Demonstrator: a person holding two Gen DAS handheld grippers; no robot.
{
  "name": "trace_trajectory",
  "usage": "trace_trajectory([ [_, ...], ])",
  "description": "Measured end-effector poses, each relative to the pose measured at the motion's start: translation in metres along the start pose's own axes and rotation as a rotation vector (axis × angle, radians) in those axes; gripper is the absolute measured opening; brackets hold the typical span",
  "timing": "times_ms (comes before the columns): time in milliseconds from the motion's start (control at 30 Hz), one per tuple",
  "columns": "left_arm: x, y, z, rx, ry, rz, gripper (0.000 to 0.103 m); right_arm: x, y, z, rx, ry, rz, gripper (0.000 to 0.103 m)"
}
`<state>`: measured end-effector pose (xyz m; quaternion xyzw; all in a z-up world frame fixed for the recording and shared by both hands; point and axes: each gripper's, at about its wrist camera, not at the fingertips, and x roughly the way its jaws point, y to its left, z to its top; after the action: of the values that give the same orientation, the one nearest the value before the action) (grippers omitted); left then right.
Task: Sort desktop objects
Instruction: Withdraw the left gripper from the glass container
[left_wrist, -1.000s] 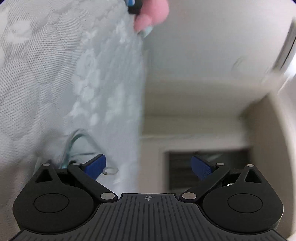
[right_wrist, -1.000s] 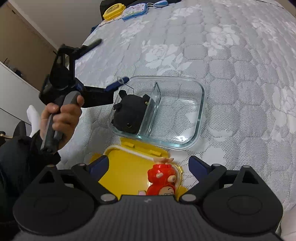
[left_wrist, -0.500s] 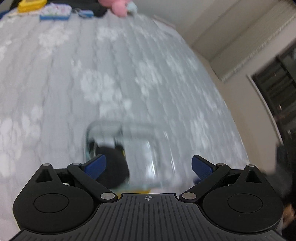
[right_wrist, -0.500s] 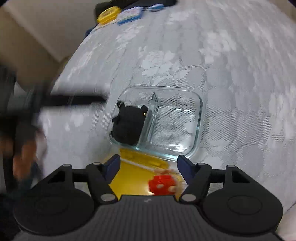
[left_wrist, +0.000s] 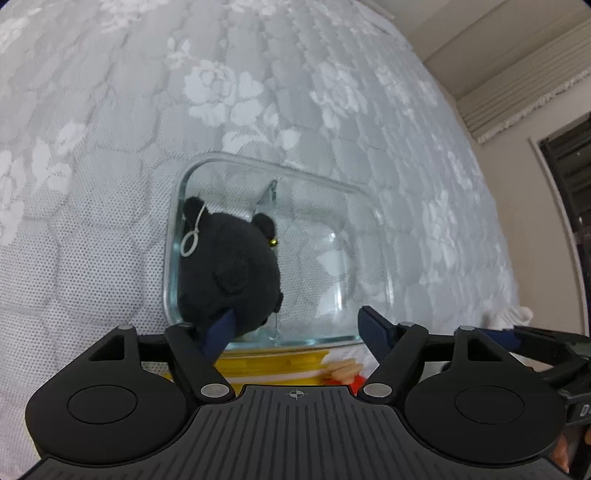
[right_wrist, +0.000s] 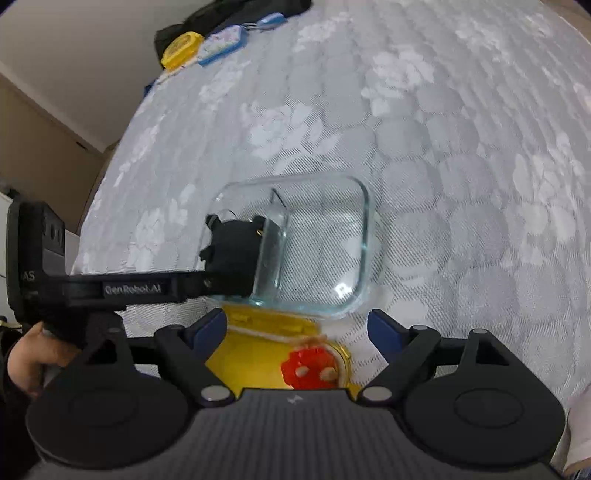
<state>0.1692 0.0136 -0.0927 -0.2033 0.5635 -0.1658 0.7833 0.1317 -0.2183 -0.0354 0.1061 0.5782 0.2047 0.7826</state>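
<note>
A clear glass two-compartment container (left_wrist: 364, 206) (right_wrist: 364, 236) sits on a grey floral bedspread. A black plush toy (left_wrist: 227, 273) (right_wrist: 232, 254) lies in its left compartment; the right compartment is empty. A yellow lid (left_wrist: 273, 363) (right_wrist: 255, 343) lies just in front of the container, and a red toy figure (right_wrist: 308, 369) (left_wrist: 354, 384) stands on it. My left gripper (left_wrist: 295, 326) is open and empty, just in front of the container. My right gripper (right_wrist: 295, 328) is open and empty above the lid and red toy.
The bedspread (right_wrist: 443, 147) covers the whole surface. At its far left corner lie a yellow case (right_wrist: 181, 48), a pale blue case (right_wrist: 223, 44) and a dark bag (right_wrist: 236, 11). A window and curtain rail (left_wrist: 561, 147) are to the right.
My left gripper swung round from facing the wall to face the container close up. My right gripper's fingers narrowed half a second ago and now stand wide again; the view shifted slightly.
</note>
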Motion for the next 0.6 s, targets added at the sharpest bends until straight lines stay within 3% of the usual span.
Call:
trace_trajectory([
  [167, 0.018, -0.009, -0.006, 0.102, 0.013, 0.09, 0.081, -0.001, -0.003, 0.0, 0.023, -0.003, 0.005, 0.085],
  [333, 0.009, -0.017, -0.01, 0.123, 0.016, 0.099, 0.083, 0.0, 0.001, 0.0, -0.025, 0.002, -0.014, 0.084],
  [600, -0.032, -0.032, -0.033, 0.168, -0.012, 0.172, 0.092, 0.004, 0.011, -0.002, -0.1, 0.025, -0.063, 0.058],
])
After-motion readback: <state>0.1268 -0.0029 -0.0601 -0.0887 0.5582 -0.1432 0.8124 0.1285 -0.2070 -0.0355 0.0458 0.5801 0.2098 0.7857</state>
